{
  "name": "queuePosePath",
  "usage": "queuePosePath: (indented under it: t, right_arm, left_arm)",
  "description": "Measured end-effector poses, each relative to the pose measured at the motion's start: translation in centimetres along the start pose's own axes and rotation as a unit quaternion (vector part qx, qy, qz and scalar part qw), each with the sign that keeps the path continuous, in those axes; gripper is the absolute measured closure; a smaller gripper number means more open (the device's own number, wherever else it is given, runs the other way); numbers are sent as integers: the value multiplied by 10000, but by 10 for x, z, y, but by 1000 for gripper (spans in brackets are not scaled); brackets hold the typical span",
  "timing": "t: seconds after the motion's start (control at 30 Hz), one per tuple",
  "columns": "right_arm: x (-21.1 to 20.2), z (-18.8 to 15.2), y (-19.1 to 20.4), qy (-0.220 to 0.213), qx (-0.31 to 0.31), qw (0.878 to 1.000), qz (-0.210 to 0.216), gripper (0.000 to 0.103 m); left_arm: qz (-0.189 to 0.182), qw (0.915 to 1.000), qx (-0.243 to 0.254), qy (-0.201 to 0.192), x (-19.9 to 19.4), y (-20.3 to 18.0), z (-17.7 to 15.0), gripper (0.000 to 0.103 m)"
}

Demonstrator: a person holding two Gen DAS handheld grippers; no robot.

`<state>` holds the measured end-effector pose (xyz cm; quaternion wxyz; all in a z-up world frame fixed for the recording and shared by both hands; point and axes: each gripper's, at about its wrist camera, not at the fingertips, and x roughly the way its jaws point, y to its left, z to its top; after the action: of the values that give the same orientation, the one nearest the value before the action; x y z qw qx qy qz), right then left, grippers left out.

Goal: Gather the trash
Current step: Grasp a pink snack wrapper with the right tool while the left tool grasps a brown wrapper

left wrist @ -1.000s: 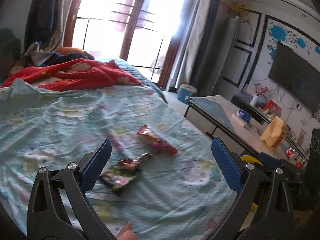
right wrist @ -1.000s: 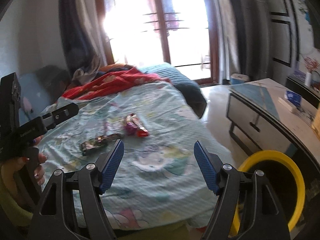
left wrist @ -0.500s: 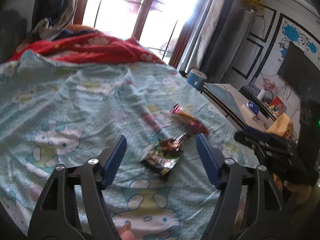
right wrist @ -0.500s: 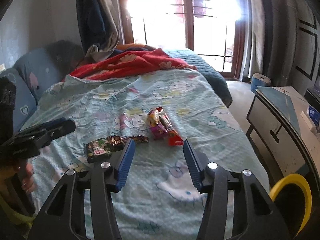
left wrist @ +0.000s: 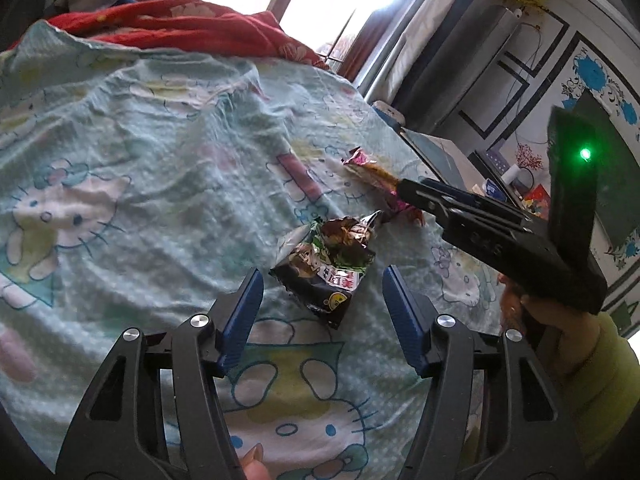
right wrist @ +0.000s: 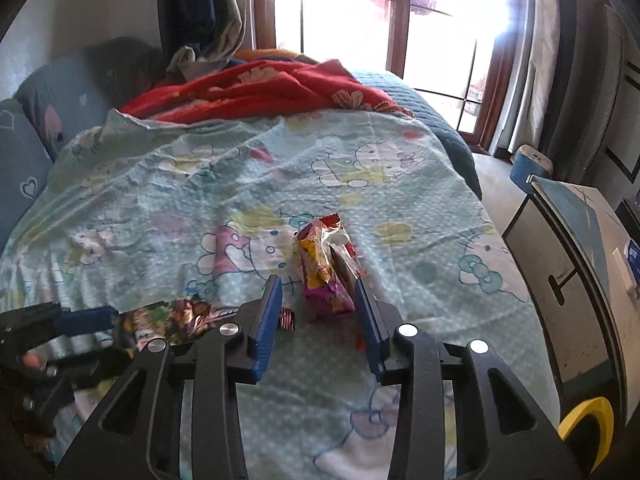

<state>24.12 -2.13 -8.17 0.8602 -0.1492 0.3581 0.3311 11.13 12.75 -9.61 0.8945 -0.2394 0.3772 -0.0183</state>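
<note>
On the bed (right wrist: 168,184), covered by a pale green cartoon-cat sheet, I have 2 pieces of trash to lift, 1 per tool.

Left tool (left wrist: 320,304): jaws apart and closing. The dark crumpled snack bag (left wrist: 326,268) lies flat on the sheet with its near corner between the blue pads; neither pad presses on it yet. Right tool (right wrist: 318,308): jaws apart and closing. The yellow and magenta wrapper (right wrist: 324,268) stands partly between the pads, the right pad at or very near its side; I judge no firm grip yet. A small red-striped sweet wrapper (right wrist: 287,319) lies just beside the left pad.

Recommended handling, in my judgement:
1. Lower each tool until the pad tips dent the sheet slightly, so the thin film cannot slip under them.
2. Bring the left tool further over the bag before it clamps; a corner-only hold may tear or slide.
3. Check that no fold of sheet is caught before I lift.
4. Keep the 2 tools apart; they work near each other.

The yellow bin rim (right wrist: 588,428) shows beside the bed, a likely drop point.

Writing: the dark bag carries a red and white label panel and a yellow round logo, neither legible. The other wrapper's print is unreadable.
</note>
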Motion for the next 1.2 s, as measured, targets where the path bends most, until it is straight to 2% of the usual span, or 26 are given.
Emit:
queuePosePath:
  t: [0.07,0.1,0.23,0.4,0.6,0.9,1.2]
  right_arm:
    - [8,3,1,59,-53,10000,-7,68]
    - [12,3,2,85,-73,9999,-12,69]
    - [24,4,5,191,-168,9997,-37,77]
    - [28,2,3,191,-100,9998,13,86]
    - [15,-10,-5,123,219,9992,312,89]
    - [-27,-32,-7,-73,598,9956,723,90]
    - [-66,-55,-9,-168,1000,9870,1245,90]
  left_arm:
    - [-44,9999,-92,28,3,2,0,51]
    - [-51,9999,-113,41,4,2,1,57]
    - [-80,9996,-238,84,8,5,0,67]
    - [-143,9994,-275,138,8,6,-2,88]
    - [-269,9993,-220,100,3,1,2,94]
    - [-247,9992,43,-327,-20,-12,17,95]
    - [-358,9979,259,-466,-29,-31,20,95]
